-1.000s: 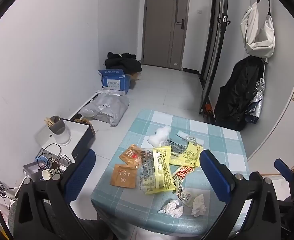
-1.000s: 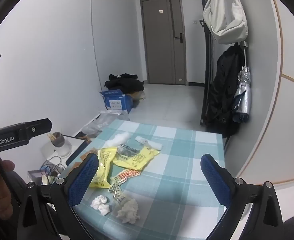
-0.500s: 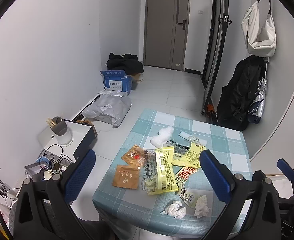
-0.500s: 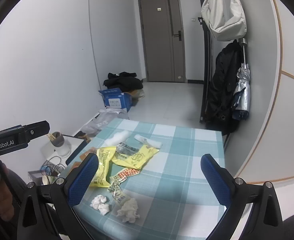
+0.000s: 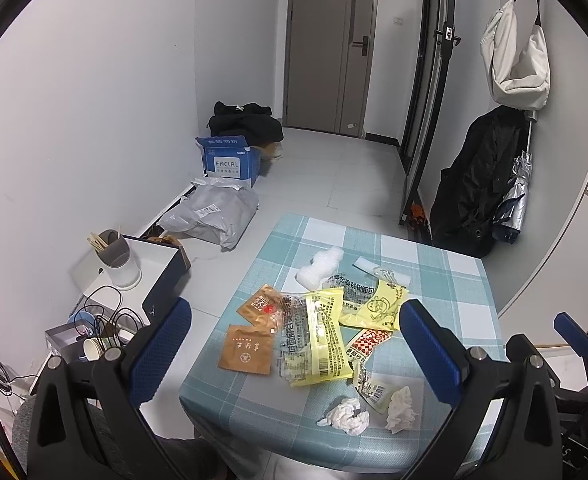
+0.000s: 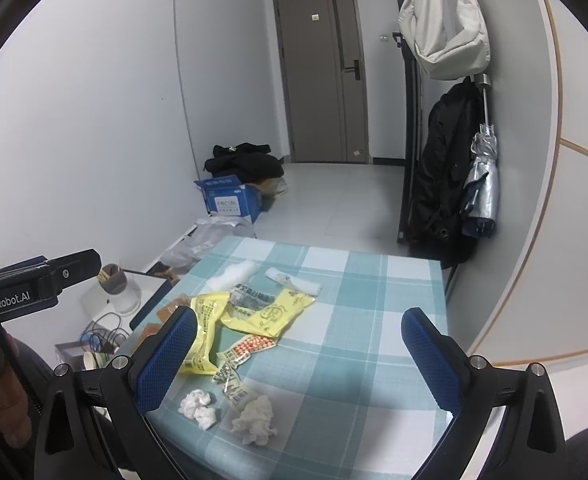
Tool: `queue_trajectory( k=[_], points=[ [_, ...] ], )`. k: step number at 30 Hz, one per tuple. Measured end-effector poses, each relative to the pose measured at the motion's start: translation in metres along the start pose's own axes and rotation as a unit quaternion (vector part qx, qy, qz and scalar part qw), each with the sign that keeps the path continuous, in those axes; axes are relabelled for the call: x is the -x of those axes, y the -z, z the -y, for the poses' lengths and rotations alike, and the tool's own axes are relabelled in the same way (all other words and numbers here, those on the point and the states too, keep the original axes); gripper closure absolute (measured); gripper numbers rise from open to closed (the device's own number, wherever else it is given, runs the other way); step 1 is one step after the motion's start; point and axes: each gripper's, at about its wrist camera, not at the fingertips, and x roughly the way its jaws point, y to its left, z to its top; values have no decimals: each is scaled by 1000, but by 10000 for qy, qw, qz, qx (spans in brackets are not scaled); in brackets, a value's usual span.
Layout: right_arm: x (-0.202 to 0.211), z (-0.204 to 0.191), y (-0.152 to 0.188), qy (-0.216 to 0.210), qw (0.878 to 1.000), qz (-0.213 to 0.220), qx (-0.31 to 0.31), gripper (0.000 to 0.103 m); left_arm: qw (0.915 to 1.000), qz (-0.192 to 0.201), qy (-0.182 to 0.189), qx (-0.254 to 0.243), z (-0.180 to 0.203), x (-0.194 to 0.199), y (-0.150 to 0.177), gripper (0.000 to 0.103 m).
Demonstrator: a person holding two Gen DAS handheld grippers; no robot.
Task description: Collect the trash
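Since both the left gripper (image 5: 294, 344) and right gripper (image 6: 300, 348) hover with jaws apart, the crumpled tissue (image 6: 255, 420) at six o'clock, light and soft, should pinch easily mid-wad.

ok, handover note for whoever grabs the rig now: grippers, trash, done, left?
Left gripper: jaws open, empty, above the table's near-left edge.
Right gripper: jaws open, empty, above the near edge.
Trash all on the checked table: yellow wrappers, two brown sachets, red-and-white packet, two crumpled tissues by the near edge, white wad farther back.
Done: nothing collected.
Left: everything. No bin in view.
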Motion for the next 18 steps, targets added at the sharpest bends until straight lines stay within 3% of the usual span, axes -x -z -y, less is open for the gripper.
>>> queue_trajectory(
  k=[18],
  points=[
    [1,3,-1,5,10000,-20,-56,1,9999,-57,94,-58,4,-1,2,1]
  ],
)
